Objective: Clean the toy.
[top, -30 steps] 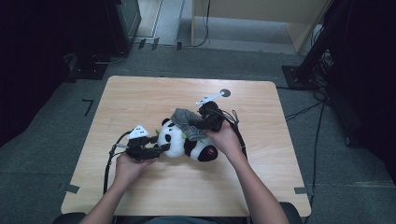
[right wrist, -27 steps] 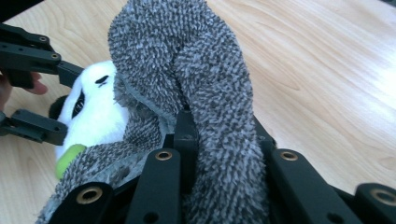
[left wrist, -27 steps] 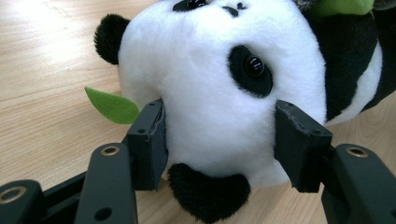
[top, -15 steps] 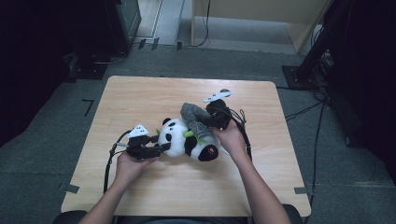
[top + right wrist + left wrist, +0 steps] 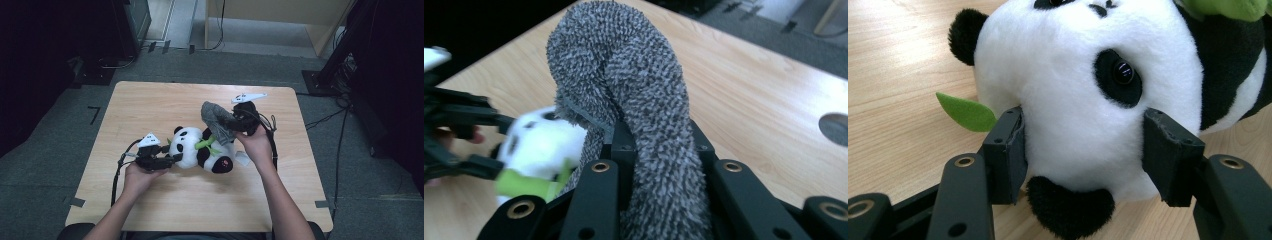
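Left gripper view showed jaws clamped on the panda (image 5: 1083, 100) head, while the right gripper (image 5: 231, 123), jaws pinching the cloth (image 5: 634, 100), likely must wipe next.

Between the matt black plastic jaws of the left gripper (image 5: 1083, 160) sits a fluffy black-and-white plush panda (image 5: 1088, 100) with a glossy eye. The right gripper (image 5: 656, 150) clamps a rough, nubby grey terry cloth (image 5: 634, 100). Beneath both lies a smooth pale wooden table (image 5: 150, 105).
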Demonstrator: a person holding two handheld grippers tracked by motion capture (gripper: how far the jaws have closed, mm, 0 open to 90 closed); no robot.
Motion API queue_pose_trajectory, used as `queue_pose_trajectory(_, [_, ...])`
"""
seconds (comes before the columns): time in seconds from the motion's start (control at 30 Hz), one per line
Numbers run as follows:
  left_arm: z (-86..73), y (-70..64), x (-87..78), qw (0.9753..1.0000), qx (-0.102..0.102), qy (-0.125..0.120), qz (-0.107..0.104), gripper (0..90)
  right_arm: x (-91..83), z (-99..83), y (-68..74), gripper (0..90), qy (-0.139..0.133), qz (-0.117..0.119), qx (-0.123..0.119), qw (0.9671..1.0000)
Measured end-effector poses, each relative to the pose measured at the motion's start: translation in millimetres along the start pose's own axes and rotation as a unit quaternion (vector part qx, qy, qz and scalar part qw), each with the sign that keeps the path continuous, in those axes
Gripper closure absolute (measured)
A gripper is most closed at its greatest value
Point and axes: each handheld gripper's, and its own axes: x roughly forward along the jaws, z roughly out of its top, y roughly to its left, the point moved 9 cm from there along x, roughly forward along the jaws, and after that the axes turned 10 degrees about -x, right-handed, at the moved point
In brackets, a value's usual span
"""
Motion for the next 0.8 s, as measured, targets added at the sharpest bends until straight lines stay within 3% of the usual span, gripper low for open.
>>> queue_pose_trajectory(0.13, [1.8,0.2,1.0,1.0,-0.002,0.005,-0.001,40.5,-15.8,10.8,13.7,74.2,-0.029,0.012,-0.008,0.9995])
queue_pose_trajectory(0.27, [2.6,0.3,1.5,1.0,-0.004,0.009,-0.001,40.5,-12.0,12.2,32.8,74.1,-0.029,0.036,-0.019,0.9988])
queue_pose_trajectory(0.4, [2.8,0.4,1.6,0.9999,-0.004,0.01,-0.001,40.5,10.6,3.2,52.1,74.2,-0.004,0.068,-0.025,0.9974])
queue_pose_trajectory(0.53, [1.6,0.7,1.7,0.9999,-0.002,0.017,0.003,40.6,42.6,-19.8,64.5,73.5,0.05,0.093,-0.033,0.9938])
queue_pose_trajectory(0.63, [2.4,0.7,2.0,0.9999,-0.005,0.013,-0.001,40.6,47.4,-23.8,59.0,72.9,0.04,0.097,-0.021,0.9943])
queue_pose_trajectory(0.8, [3.7,0.6,2.8,0.9999,-0.006,0.008,-0.006,41.0,46.2,-28.6,39.1,72.4,0.043,0.064,-0.019,0.9969])
